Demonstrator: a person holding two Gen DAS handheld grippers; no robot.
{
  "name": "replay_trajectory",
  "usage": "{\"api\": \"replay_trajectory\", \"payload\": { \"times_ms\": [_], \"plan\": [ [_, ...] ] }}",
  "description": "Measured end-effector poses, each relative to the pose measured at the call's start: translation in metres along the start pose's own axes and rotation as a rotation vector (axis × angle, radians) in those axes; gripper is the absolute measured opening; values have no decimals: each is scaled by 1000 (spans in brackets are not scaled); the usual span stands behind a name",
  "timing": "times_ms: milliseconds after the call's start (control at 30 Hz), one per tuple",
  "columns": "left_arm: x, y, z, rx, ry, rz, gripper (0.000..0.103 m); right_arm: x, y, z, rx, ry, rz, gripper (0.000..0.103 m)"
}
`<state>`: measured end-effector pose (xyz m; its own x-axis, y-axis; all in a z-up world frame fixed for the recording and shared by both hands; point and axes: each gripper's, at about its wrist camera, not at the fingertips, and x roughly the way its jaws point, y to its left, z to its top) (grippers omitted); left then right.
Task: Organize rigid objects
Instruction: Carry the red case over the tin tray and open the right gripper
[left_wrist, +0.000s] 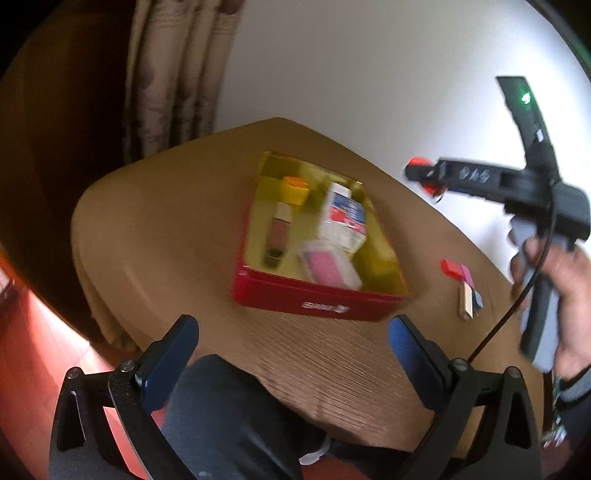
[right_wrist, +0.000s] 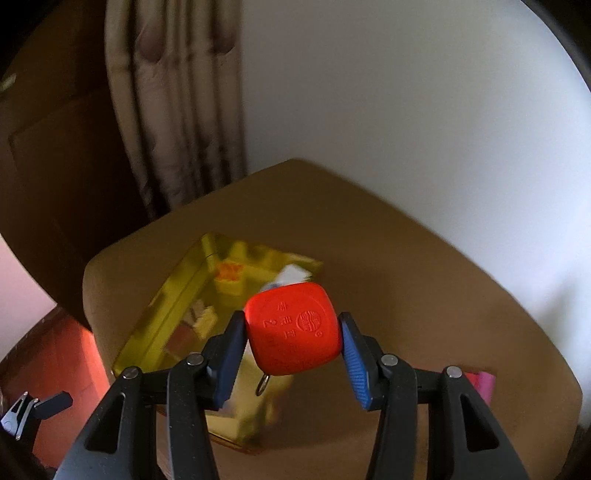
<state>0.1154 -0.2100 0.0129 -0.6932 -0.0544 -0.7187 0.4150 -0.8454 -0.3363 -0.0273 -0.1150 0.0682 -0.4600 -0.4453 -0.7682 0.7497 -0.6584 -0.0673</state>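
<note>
We've got the right gripper (right_wrist: 291, 341) clamped on the red case (right_wrist: 293, 328), up in the air over the tin (left_wrist: 314, 295) on the table (left_wrist: 155, 221). Our left gripper (left_wrist: 293, 328) hangs wide open, empty.

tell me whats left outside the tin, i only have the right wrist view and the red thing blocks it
Observer: A flat red piece lies on the table, right of the red tin.
Operator: anything else by it
Observer: A pink piece and a small pale block sit just beside it.
Operator: left hand-held gripper holding anything
Observer: No, the left hand-held gripper is open and empty, short of the tin's near wall.
</note>
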Motion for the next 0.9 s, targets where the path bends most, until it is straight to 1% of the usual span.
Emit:
{"api": "replay_trajectory", "payload": {
  "times_ms": [100,167,300,433,500,633,700,733,800,900],
  "plan": [
    [3,9,3,-36,7,8,101,25,29,3,-50,40,11,50],
    [3,12,4,-41,11,12,101,45,50,7,-82,72,21,50],
    [7,16,6,-50,19,10,101,80,73,14,-107,158,34,50],
    [10,23,8,-70,29,9,101,114,74,20,-62,249,65,50],
    [11,26,9,-80,28,10,101,126,72,24,-37,272,87,50],
    [16,29,9,-90,42,8,101,151,70,31,-9,313,81,51],
    [17,30,9,-95,50,4,101,159,67,34,20,318,90,51],
    [18,31,9,-96,50,4,101,163,66,36,28,322,80,51],
    [19,31,9,-99,51,0,101,167,65,38,24,323,65,51],
    [20,31,9,-103,55,-3,101,179,65,34,15,349,52,51]
  ]
}}
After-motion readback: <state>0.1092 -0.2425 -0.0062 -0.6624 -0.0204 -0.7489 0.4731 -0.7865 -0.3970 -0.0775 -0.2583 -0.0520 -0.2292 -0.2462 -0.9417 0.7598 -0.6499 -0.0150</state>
